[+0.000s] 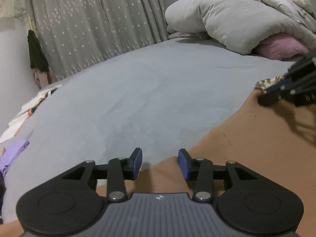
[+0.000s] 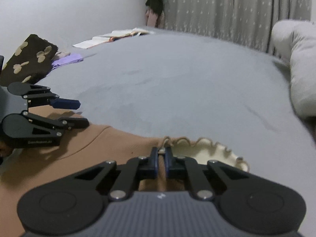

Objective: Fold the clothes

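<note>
Bed (image 1: 138,98) fills most of both my views, its grey-blue sheet smooth and bare across the middle. Behind it hangs a grey star-print curtain (image 1: 88,23), and a bundled grey duvet (image 1: 217,19) sits at the far right corner over a pink pillow (image 1: 280,46). Spread along the near edge of the bed I see the tan garment (image 1: 246,138), lying flat, with a cream ruffled collar (image 2: 207,151) at its far edge. On the far left side of the bed lie a brown spotted cloth (image 2: 29,59), a purple cloth (image 2: 67,60) just beside it, and a white printed piece (image 2: 110,36) further back.

My right gripper (image 2: 162,162) has its jaws pressed together on the tan garment right beside the ruffled collar, a thin fold of fabric pinched between the blue pads (image 2: 156,162). My left gripper (image 1: 160,163) has its jaws well apart, holding nothing, sitting at the garment's edge where tan fabric meets the sheet; from the right wrist view its lower finger (image 2: 77,122) lies on or just above the fabric, I cannot tell which.
</note>
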